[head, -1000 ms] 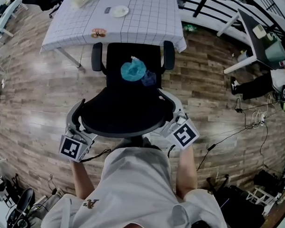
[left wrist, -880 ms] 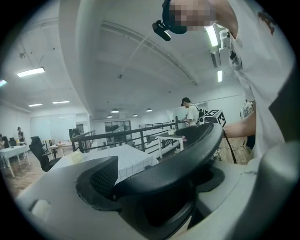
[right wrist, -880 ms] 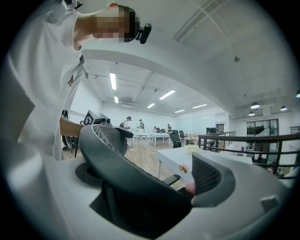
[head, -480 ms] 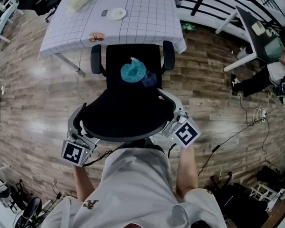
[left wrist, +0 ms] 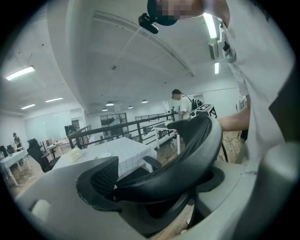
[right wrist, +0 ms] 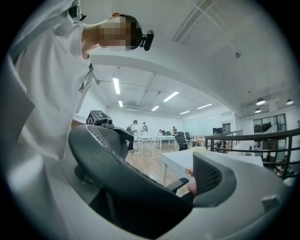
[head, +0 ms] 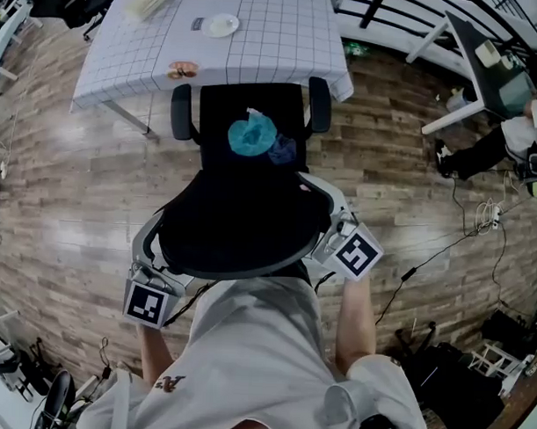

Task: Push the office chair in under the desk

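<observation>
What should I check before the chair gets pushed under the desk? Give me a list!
1. Jaws of the left gripper clamp the backrest: ok.
2. Jaws of the right gripper clamp the backrest too: ok.
3. The seat points at the desk: ok.
4. The armrests fit under the desk's top: cannot tell.
5. Nothing loose on the seat: not ok, a teal bundle lies on it.
6. Space under the desk is free: cannot tell, hidden from above.

No readable text, brand or number anywhere; shirt emblem (head: 170, 383) (small, blurred) illegible
</observation>
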The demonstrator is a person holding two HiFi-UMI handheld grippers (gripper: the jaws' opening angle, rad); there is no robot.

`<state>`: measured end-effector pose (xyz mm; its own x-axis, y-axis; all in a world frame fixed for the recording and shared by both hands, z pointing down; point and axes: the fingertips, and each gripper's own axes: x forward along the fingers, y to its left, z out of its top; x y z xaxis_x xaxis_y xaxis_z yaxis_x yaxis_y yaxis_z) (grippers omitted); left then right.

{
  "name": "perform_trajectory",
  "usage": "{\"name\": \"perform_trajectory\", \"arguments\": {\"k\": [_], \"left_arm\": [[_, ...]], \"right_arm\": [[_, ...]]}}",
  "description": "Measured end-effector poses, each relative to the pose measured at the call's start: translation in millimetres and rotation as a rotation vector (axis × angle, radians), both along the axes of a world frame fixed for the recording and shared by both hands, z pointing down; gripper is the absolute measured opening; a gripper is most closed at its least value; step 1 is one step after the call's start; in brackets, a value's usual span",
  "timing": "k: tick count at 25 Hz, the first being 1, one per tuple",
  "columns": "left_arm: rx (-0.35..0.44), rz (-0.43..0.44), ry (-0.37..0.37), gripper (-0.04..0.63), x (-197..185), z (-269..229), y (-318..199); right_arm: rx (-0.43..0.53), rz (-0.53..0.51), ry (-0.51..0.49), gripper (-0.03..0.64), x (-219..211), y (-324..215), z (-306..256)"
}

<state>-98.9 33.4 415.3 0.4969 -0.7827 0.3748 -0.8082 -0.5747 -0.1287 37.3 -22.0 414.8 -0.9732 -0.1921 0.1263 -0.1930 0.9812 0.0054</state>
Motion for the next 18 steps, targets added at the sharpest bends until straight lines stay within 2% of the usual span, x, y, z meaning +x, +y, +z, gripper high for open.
{"name": "perform_trajectory", "arguments": {"k": [3,8,18], "left_arm": [[-0.036,-0.009,-0.015,0.459,4.2,4.2,6.6],[-0.026,-0.028,-0.015,0.459,14.6,4.3,9.8],[0.088,-0.08,0.075,0.462,31.2,-8.4,-4.9]], "right_arm": [[-0.017,0.004,0.02,0.551,6.8,6.4,4.2],[-0.022,-0.009,0.013,0.549,16.7,6.9,4.0],[-0.023,-0.013,-0.006,0.549,34.3,-6.1,0.1]]}}
